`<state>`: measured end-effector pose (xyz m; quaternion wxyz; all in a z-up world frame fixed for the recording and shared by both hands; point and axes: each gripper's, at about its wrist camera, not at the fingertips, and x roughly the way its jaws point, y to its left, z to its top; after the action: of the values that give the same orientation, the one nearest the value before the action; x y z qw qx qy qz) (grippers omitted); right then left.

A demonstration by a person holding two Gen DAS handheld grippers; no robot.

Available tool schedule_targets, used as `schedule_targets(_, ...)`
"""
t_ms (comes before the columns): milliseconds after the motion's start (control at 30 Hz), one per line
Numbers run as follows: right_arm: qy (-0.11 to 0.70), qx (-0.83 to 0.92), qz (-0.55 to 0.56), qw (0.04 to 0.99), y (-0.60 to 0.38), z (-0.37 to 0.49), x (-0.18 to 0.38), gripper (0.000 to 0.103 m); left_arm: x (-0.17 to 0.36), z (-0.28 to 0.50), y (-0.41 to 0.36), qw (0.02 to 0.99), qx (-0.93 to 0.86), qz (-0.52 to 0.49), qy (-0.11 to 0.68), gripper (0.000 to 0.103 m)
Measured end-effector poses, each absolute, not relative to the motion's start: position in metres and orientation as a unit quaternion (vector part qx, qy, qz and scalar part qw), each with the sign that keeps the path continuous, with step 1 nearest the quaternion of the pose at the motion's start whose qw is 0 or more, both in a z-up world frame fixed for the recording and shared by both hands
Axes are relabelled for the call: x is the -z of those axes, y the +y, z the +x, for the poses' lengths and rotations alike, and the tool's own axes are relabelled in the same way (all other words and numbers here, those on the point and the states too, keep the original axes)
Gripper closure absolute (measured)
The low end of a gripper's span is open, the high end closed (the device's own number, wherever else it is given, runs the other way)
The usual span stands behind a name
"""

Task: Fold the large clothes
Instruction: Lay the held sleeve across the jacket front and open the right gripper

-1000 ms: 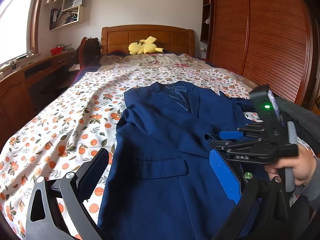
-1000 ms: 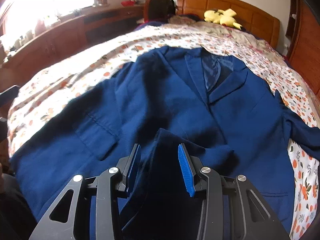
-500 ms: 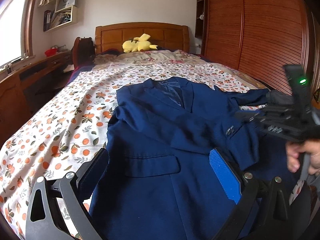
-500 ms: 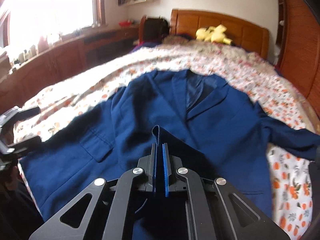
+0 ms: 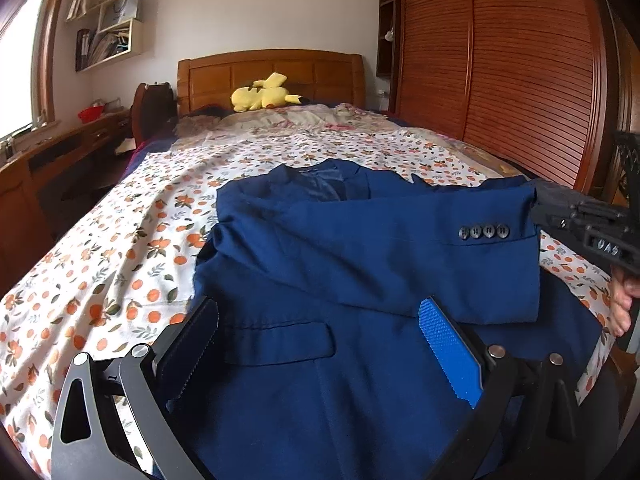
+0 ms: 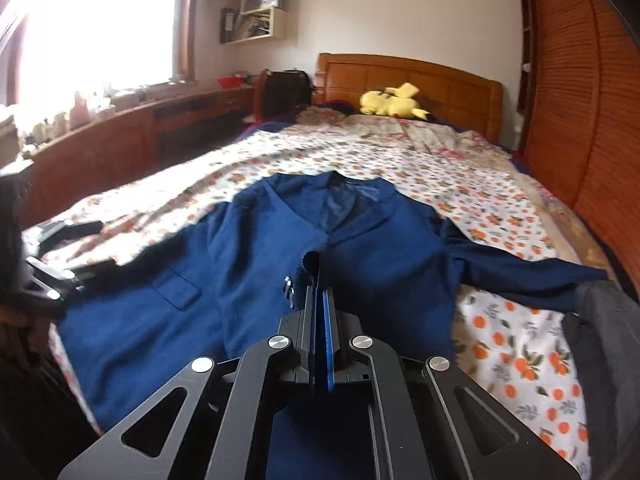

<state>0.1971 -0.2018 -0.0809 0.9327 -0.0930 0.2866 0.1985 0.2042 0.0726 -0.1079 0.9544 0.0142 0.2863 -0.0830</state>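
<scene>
Right wrist view shows the right gripper (image 6: 319, 312) pinched tight on the sleeve cuff (image 6: 310, 266) of the navy blue wool blazer (image 6: 248, 264), which lies collar toward the wooden headboard (image 6: 412, 76), while the left gripper (image 5: 320, 344) hovers wide apart, empty, over its hem.

Home bedroom: bed (image 5: 120, 240), wardrobe (image 5: 500, 80)

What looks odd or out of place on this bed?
Nothing is damaged or spilled. The blue jacket lies lopsided: one sleeve is pulled across its front, its cuff pinched in the right gripper, while the other sleeve sprawls sideways over the floral sheet.
</scene>
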Motion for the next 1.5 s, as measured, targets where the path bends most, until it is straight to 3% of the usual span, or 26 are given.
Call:
schedule_targets(600, 0.328, -0.097, -0.12, 0.932, -0.237, 0.23, 0.125, 0.102, 0.119, 0.221, 0.05, 0.949, 0.097, 0.023, 0.298, 0.002)
schedule_targets(767, 0.336, -0.131, -0.1, 0.927, -0.237, 0.235, 0.127, 0.093, 0.123, 0.223, 0.045, 0.949, 0.098, 0.025, 0.299, 0.002)
schedule_targets(800, 0.341, -0.142, -0.103, 0.923, -0.233, 0.237, 0.131, 0.088, 0.123, 0.223, 0.044, 0.949, 0.098, 0.025, 0.299, 0.002)
schedule_targets(867, 0.347, -0.156, -0.11, 0.918, -0.228, 0.239, 0.138, 0.067, 0.123, 0.222, 0.042, 0.949, 0.098, 0.026, 0.298, 0.002)
schedule_targets(1133, 0.389, -0.185, -0.099, 0.897, -0.225, 0.258, 0.182, 0.065, 0.114, 0.209, 0.031, 0.952, 0.106, 0.03, 0.285, 0.002)
schedule_targets(1500, 0.376, -0.193, -0.089, 0.902, -0.228, 0.255, 0.185, 0.065, 0.104, 0.219, 0.011, 0.954, 0.103, 0.061, 0.276, 0.002)
